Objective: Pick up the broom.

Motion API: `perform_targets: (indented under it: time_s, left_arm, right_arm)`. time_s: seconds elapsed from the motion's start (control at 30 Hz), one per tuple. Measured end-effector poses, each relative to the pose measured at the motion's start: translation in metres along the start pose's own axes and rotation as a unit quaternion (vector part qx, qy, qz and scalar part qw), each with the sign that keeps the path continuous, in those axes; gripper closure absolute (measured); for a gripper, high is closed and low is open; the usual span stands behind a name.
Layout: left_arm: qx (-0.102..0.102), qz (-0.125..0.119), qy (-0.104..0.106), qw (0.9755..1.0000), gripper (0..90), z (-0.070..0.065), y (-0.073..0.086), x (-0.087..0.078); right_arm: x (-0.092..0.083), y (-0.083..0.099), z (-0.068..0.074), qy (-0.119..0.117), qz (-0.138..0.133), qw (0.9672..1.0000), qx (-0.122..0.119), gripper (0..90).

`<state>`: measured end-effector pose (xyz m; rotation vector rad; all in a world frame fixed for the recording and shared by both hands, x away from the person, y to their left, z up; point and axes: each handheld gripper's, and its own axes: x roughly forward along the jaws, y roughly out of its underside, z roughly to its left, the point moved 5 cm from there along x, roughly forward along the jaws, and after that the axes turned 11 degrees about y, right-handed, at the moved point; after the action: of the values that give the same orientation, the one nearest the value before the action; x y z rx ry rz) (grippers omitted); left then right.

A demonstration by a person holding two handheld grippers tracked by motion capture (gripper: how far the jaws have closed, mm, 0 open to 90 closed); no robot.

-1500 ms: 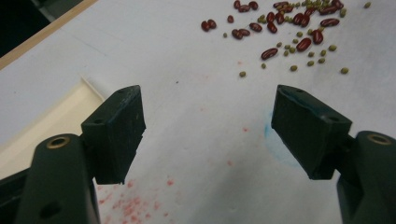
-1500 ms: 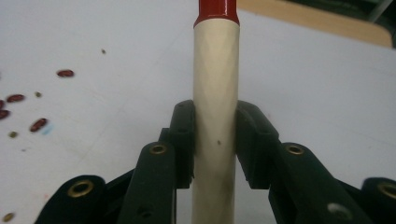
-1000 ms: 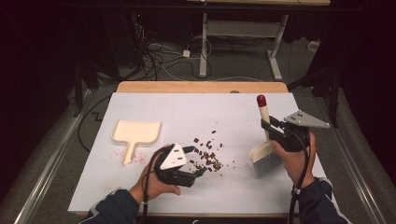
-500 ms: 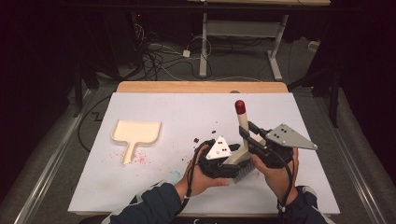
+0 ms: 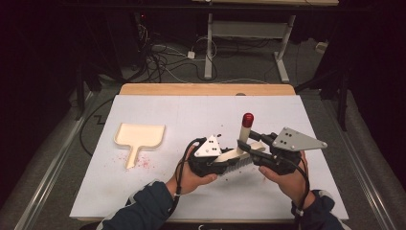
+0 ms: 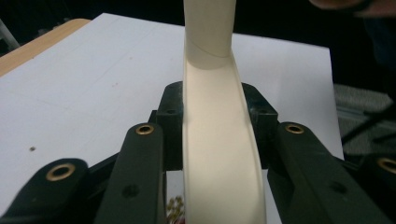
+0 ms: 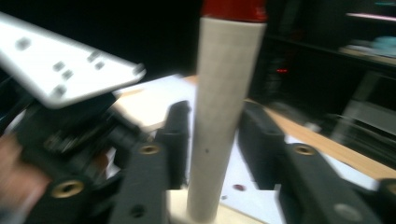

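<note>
White table, brush (between hand-held grippers)

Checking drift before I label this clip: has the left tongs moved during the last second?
Yes. The left tongs went rightward, away from the dustpan, onto the brush.

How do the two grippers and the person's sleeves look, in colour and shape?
Both grippers are black, each with two flat jaws fixed by brass-coloured rivets. The left gripper and the right gripper each carry a grey three-cornered plate with small dark holes on top. A black cable trails from the left one beside the hand. The sleeves are dark blue.
</note>
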<state>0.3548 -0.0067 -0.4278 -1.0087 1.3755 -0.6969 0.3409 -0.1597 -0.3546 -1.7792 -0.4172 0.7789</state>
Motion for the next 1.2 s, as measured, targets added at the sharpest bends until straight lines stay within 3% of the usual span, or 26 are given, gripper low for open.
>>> perform_targets:
  time_s: [0.03, 0.07, 0.1, 0.17, 0.2, 0.23, 0.27, 0.3, 0.33, 0.37, 0.4, 0.43, 0.5, 0.57, 0.63, 0.73, 0.83, 0.93, 0.97, 1.0, 1.03, 1.07, 1.1, 1.17, 1.2]
  left_arm:
    - [0.003, 0.003, 0.003, 1.0000, 65.3, 0.000, 0.001, -0.003]
    - [0.005, 0.006, 0.011, 0.9999, 65.3, 0.000, 0.003, -0.008]
    - [0.009, 0.011, 0.014, 0.9998, 65.3, 0.000, 0.005, -0.012]
    - [0.018, 0.022, 0.026, 0.9993, 65.3, -0.001, 0.008, -0.019]
    - [0.024, 0.028, 0.034, 0.9987, 65.3, -0.003, 0.011, -0.024]
    - [0.027, 0.035, 0.040, 0.9982, 65.3, -0.004, 0.014, -0.027]
    - [0.034, 0.047, 0.054, 0.9968, 65.3, -0.008, 0.018, -0.031]
    - [0.034, 0.047, 0.054, 0.9968, 65.3, -0.008, 0.018, -0.031]
    - [0.040, 0.058, 0.063, 0.9955, 65.3, -0.013, 0.022, -0.032]
    - [0.040, 0.058, 0.063, 0.9955, 65.3, -0.013, 0.022, -0.032]
    - [0.046, 0.060, 0.076, 0.9942, 65.3, -0.017, 0.025, -0.034]
    - [0.047, 0.058, 0.085, 0.9935, 65.3, -0.019, 0.026, -0.035]
    - [0.052, 0.054, 0.107, 0.9914, 65.2, -0.023, 0.028, -0.037]
    - [0.059, 0.059, 0.121, 0.9891, 65.2, -0.027, 0.030, -0.036]
    - [0.066, 0.069, 0.123, 0.9877, 65.2, -0.030, 0.031, -0.034]
    - [0.066, 0.076, 0.126, 0.9869, 65.0, -0.030, 0.033, -0.031]
    - [0.071, 0.080, 0.125, 0.9864, 64.5, -0.030, 0.034, -0.031]
    - [0.076, 0.076, 0.110, 0.9881, 61.5, -0.030, 0.032, -0.032]
    - [0.082, 0.077, 0.078, 0.9906, 52.0, -0.027, 0.031, -0.034]
    - [0.084, 0.076, 0.065, 0.9914, 46.8, -0.025, 0.030, -0.037]
    - [0.084, 0.076, 0.065, 0.9914, 44.4, -0.025, 0.030, -0.037]
    - [0.083, 0.066, 0.029, 0.9940, 39.7, -0.021, 0.028, -0.045]
    - [0.082, 0.061, 0.004, 0.9948, 32.2, -0.018, 0.027, -0.050]
    - [0.079, 0.050, -0.034, 0.9950, 27.9, -0.013, 0.029, -0.063]
    - [0.080, 0.047, -0.055, 0.9942, 25.7, -0.010, 0.031, -0.070]
  right_arm:
    - [0.000, 0.000, 0.000, 0.000, 0.000, 1.0000, 0.000, 53.9]
    - [-0.002, 0.005, -0.001, -0.027, 0.008, 0.9988, -0.039, 49.4]
    - [-0.002, 0.008, -0.003, -0.033, 0.010, 0.9980, -0.052, 48.4]
    - [-0.001, 0.016, -0.006, -0.058, 0.038, 0.9954, -0.067, 42.9]
    - [-0.001, 0.016, -0.006, -0.058, 0.038, 0.9954, -0.067, 42.9]
    - [0.002, 0.023, -0.007, -0.063, 0.057, 0.9936, -0.075, 41.3]
    - [0.008, 0.033, -0.003, -0.093, 0.078, 0.9885, -0.090, 40.3]
    - [0.008, 0.033, -0.003, -0.093, 0.078, 0.9885, -0.090, 40.3]
    - [0.015, 0.043, 0.004, -0.112, 0.101, 0.9823, -0.112, 39.4]
    - [0.017, 0.046, 0.008, -0.131, 0.114, 0.9780, -0.116, 39.2]
    - [0.020, 0.052, 0.013, -0.152, 0.130, 0.9719, -0.125, 39.3]
    - [0.023, 0.056, 0.018, -0.160, 0.138, 0.9686, -0.131, 39.5]
    - [0.028, 0.065, 0.026, -0.192, 0.159, 0.9586, -0.138, 40.5]
    - [0.033, 0.070, 0.033, -0.201, 0.163, 0.9555, -0.142, 44.4]
    - [0.036, 0.073, 0.040, -0.227, 0.166, 0.9494, -0.139, 47.5]
    - [0.037, 0.075, 0.050, -0.254, 0.165, 0.9428, -0.139, 62.8]
    - [0.037, 0.075, 0.051, -0.257, 0.165, 0.9414, -0.145, 65.3]
    - [0.036, 0.075, 0.051, -0.258, 0.163, 0.9414, -0.143, 67.0]
    - [0.036, 0.075, 0.050, -0.250, 0.164, 0.9435, -0.143, 67.3]
    - [0.037, 0.075, 0.049, -0.243, 0.164, 0.9449, -0.146, 67.4]
    - [0.037, 0.075, 0.048, -0.239, 0.162, 0.9455, -0.151, 67.3]
    - [0.037, 0.074, 0.046, -0.233, 0.163, 0.9473, -0.147, 67.3]
    - [0.037, 0.074, 0.044, -0.227, 0.163, 0.9491, -0.144, 67.3]
    - [0.038, 0.071, 0.037, -0.215, 0.153, 0.9533, -0.146, 67.3]
    - [0.037, 0.070, 0.035, -0.205, 0.158, 0.9570, -0.131, 67.3]
